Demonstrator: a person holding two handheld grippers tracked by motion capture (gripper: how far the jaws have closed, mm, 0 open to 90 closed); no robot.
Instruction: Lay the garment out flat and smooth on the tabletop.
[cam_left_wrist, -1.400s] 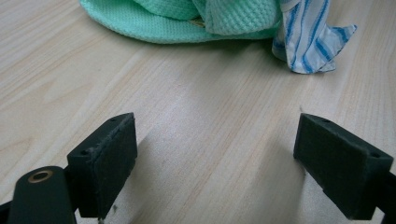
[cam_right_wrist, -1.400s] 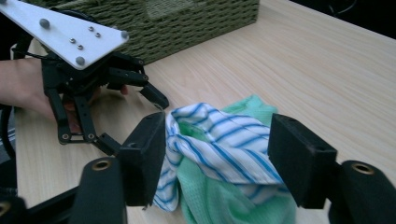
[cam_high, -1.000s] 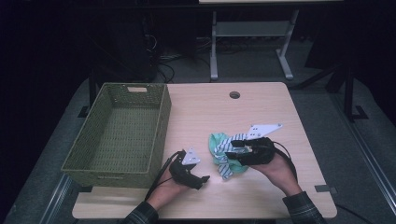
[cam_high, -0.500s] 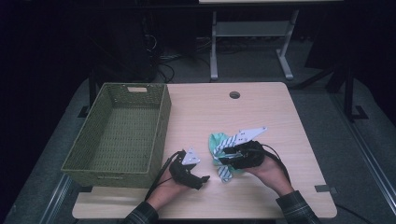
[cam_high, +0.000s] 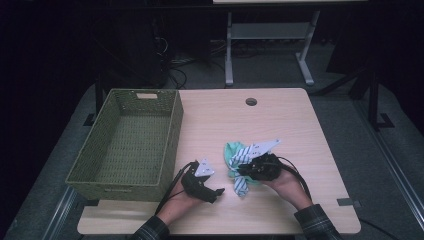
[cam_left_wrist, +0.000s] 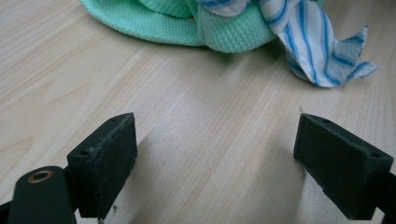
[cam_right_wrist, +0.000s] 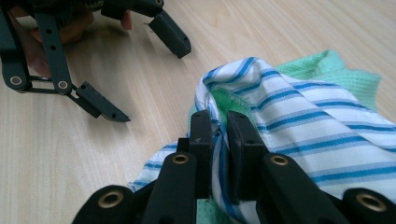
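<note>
Looking down from the high view, the table (cam_high: 300, 130) carries a green woven basket (cam_high: 172, 130) at its left, whose inside appears empty, and a small heap of cloths near the front edge: a mint-green cloth (cam_high: 231, 152) with a blue-striped white cloth (cam_high: 243, 184) bundled on it. The right gripper (cam_high: 245, 170) lies on that heap, while the left gripper (cam_high: 216, 191) rests on the bare wood between heap and basket, just beside the cloths but apart from them. From the left gripper view, the two black jaws stand wide with only table between them, and the mint-green cloth (cam_left_wrist: 177, 23) and a tail of the striped cloth (cam_left_wrist: 313, 46) lie ahead, untouched. From the right gripper view, the jaws are nearly together and pinch a fold of the striped cloth (cam_right_wrist: 299, 126), with the mint cloth (cam_right_wrist: 341, 74) showing behind and under it; the left gripper (cam_right_wrist: 140, 70) sits farther off, spread apart. Judging from this, the work is at an early stage: one cloth is gripped but both are on the table, and nothing has reached the basket, so lifting, carrying and dropping in remain, if the basket is indeed the goal.
</note>
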